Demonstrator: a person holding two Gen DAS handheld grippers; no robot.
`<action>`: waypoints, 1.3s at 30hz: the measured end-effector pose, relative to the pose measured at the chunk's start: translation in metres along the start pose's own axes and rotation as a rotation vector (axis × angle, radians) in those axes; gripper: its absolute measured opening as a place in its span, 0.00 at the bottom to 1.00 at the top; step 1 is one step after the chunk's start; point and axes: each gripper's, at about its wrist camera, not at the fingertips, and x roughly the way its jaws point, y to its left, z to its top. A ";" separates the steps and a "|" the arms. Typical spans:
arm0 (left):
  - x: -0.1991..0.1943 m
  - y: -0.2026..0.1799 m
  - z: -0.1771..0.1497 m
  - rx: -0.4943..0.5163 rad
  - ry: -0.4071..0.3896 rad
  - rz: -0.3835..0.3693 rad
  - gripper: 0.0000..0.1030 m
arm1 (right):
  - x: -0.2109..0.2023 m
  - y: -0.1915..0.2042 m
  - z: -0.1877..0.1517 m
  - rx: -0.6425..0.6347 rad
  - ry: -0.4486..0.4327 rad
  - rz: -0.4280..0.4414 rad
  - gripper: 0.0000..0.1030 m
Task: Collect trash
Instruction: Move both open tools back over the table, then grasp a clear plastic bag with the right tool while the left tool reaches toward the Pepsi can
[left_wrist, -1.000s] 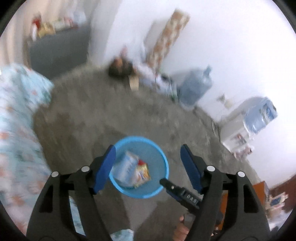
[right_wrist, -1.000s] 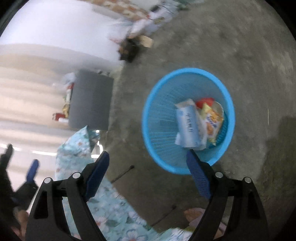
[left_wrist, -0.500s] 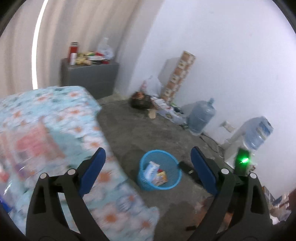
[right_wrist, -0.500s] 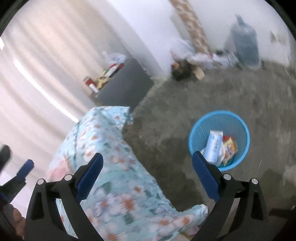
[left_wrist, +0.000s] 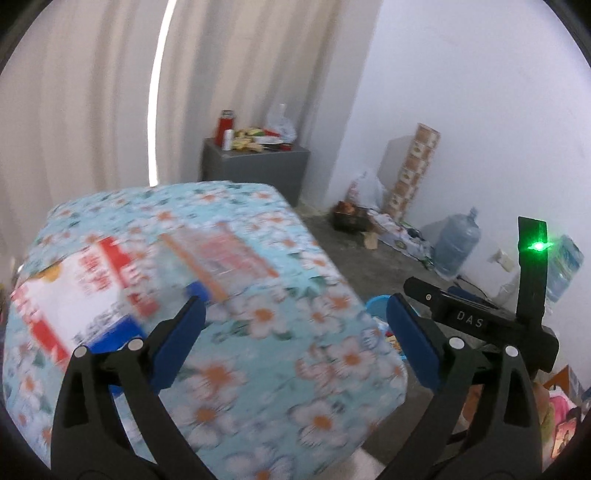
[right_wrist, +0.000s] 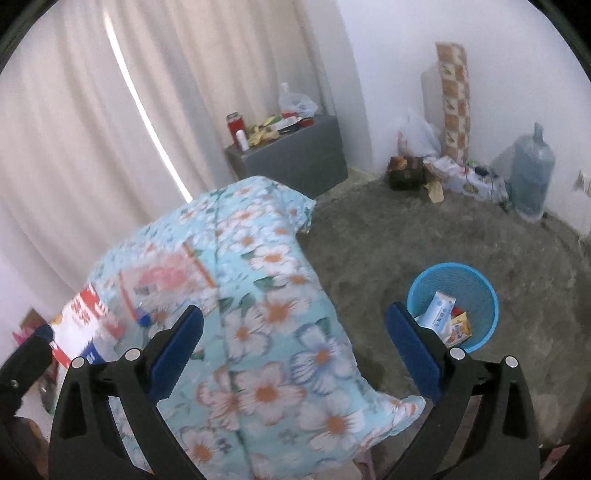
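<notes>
While both my claws hang over the bed (right_wrist: 280, 321), bare floor (right_wrist: 406, 236) lies open to its right.
Left claw (left_wrist: 295, 332) is still spreading, right claw (right_wrist: 295, 334) spread wide, both empty; wrappers (left_wrist: 88, 295) lie ahead-left, bin (right_wrist: 452, 306) beside my right claw's right finger.

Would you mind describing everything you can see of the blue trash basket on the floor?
The blue basket is a round, open-topped bin of what looks like perforated plastic, standing upright on the grey floor, apart from the flowered cloth. Inside lie a pale blue-and-white packet, a yellow wrapper and something red. Nothing grips it. In the left wrist view only a sliver of its rim shows.
</notes>
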 end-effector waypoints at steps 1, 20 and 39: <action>-0.004 0.006 -0.001 -0.012 0.001 0.004 0.91 | -0.004 0.011 -0.002 -0.030 -0.008 -0.019 0.94; -0.074 0.105 -0.047 -0.112 -0.063 0.074 0.91 | -0.017 0.055 0.002 -0.175 0.005 0.150 0.94; -0.045 0.082 -0.049 0.066 -0.135 0.090 0.91 | 0.118 0.039 0.003 0.399 0.452 0.715 0.88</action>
